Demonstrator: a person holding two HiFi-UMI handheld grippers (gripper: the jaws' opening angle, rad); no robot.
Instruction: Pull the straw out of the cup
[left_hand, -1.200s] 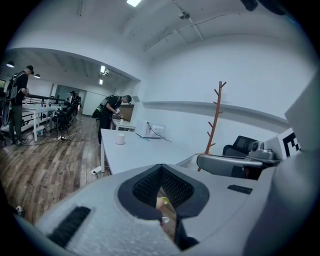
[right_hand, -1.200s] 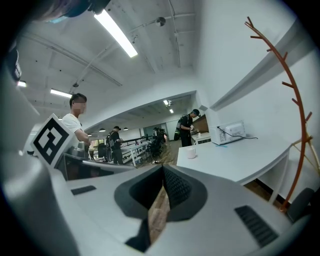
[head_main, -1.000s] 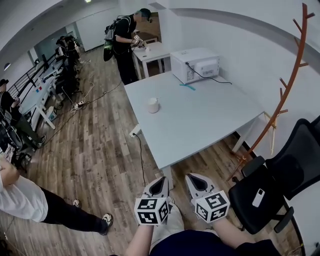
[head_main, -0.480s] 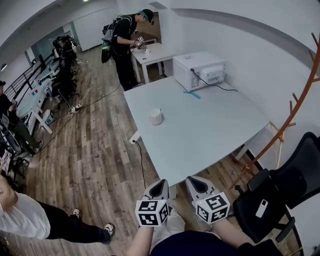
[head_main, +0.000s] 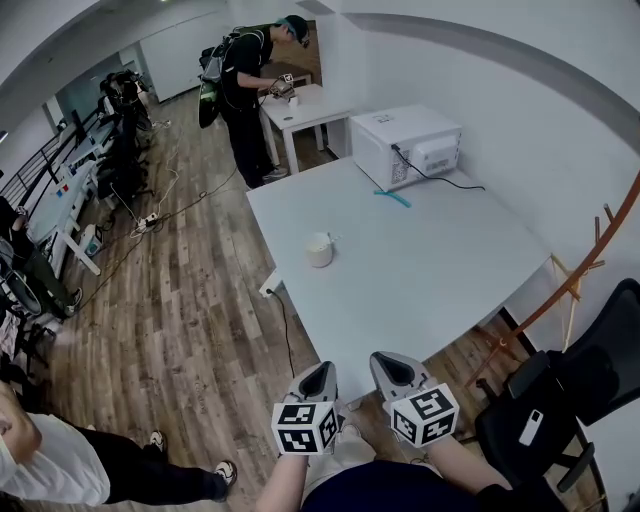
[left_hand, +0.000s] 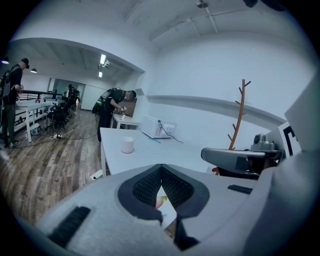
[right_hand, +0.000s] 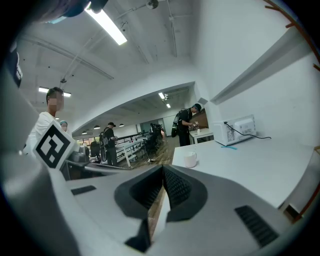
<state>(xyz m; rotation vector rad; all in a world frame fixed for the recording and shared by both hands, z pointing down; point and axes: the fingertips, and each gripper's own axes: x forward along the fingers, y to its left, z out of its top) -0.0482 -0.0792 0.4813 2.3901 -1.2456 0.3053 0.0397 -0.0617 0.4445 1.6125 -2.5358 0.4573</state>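
Since a second ago the white worktop and the cup on it have slid lower and nearer in the head view. Both grippers sit where they were, at the bottom edge.

The straw is hard to make out. Only a faint sliver shows at the cup's rim in the head view, too small to be sure of. In both gripper views the cup is a small white shape, with the grippers' own bodies covering the worktop on the near side of it. Far right of the cup, the orange coat stand is cut off by the frame edge. The person's forearms are cropped at the bottom.

The left gripper and right gripper are held side by side on the near side of the cup and well apart from it. Both stop short of the worktop's near edge and point towards it. Each one's jaws are clenched tip to tip with nothing between them. The cup stands upright near the worktop's left edge. A white microwave stands beyond it to the right.
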